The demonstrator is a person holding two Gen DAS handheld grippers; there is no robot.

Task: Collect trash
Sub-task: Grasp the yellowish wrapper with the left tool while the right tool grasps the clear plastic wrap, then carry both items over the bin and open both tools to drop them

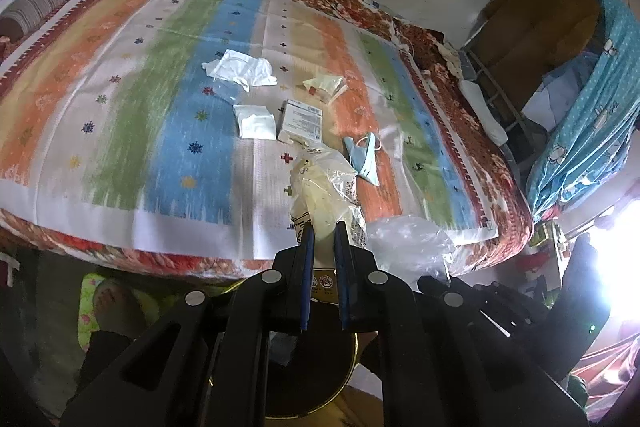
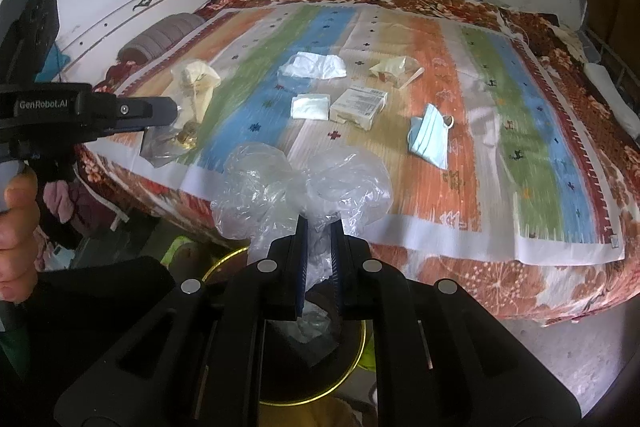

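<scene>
**A:** Over the round gold-rimmed bin [image 2: 352, 359] at 6 o'clock: right gripper [image 2: 319, 227] clamped on a crumpled clear plastic bag [image 2: 296, 183], bag bunched above the jaws, tail hanging through them toward the bin mouth.

**B:** Left side?

**A:** Left gripper [image 1: 323, 229] closed on a yellowish crinkled plastic wrapper with dark print [image 1: 324, 187]. In the right wrist view it sits at 9 o'clock, wrapper held above the bed edge; a hand [image 2: 16, 223] on the grip.

**B:** What's left on the bed?

**A:** On the striped multicolour sheet [image 1: 140, 99]: white crumpled plastic bag [image 1: 240, 69] at 11 o'clock of centre, folded white tissue [image 1: 256, 121] just beside a flat grey cardboard box with printed label [image 1: 302, 121], small cream packet [image 1: 324, 85] at 12, light blue face mask [image 1: 366, 161] at 3. All apart from both grippers.

**B:** Bin contents?

**A:** Cannot tell, the grippers block most of it.
</scene>
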